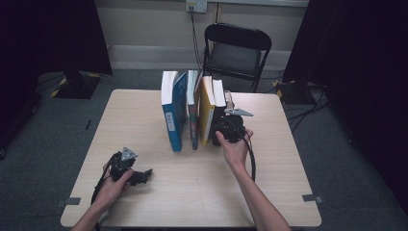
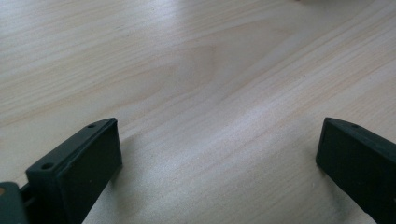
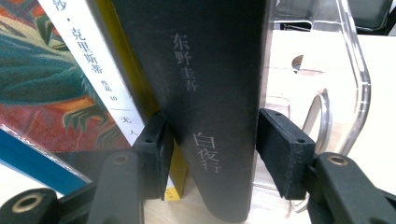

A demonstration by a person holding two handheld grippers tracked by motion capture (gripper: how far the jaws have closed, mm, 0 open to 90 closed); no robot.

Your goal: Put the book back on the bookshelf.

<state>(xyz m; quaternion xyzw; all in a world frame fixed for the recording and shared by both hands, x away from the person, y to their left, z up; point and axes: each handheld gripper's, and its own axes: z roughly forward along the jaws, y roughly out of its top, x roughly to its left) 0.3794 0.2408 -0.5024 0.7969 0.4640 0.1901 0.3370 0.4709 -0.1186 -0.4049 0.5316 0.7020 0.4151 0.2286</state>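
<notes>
Work in hand: taking the black book (image 3: 212, 93) out of a row of upright books on the bench (image 1: 144, 120).
Done so far: the right tool (image 3: 210, 154) is brought up to the spine, one jaw on each side of the black book.
Left to do: by my reading, the squeeze has to be confirmed and the book drawn out; it stands in the row, not yet lifted or pulled clear.
Right tool state: jaws half closed around the spine; the left pad sits against the cover, the right pad looks just beside it with a thin gap, so I cannot tell whether it truly clamps.
Black book: straight ahead between the jaws, upright, last in the row, with the yellow book (image 3: 140, 100) touching it beyond the left jaw and a clear bookend (image 3: 355, 74) beyond the right jaw.
Right hand (image 1: 233, 144): forearm stretched forward, tool held level and pointing at the spines.
Left tool (image 2: 219, 154): released, jaws wide apart, nothing between them, bare bench just below.
Left hand (image 1: 115, 180): resting low on the near bench, well apart from the books.
</notes>
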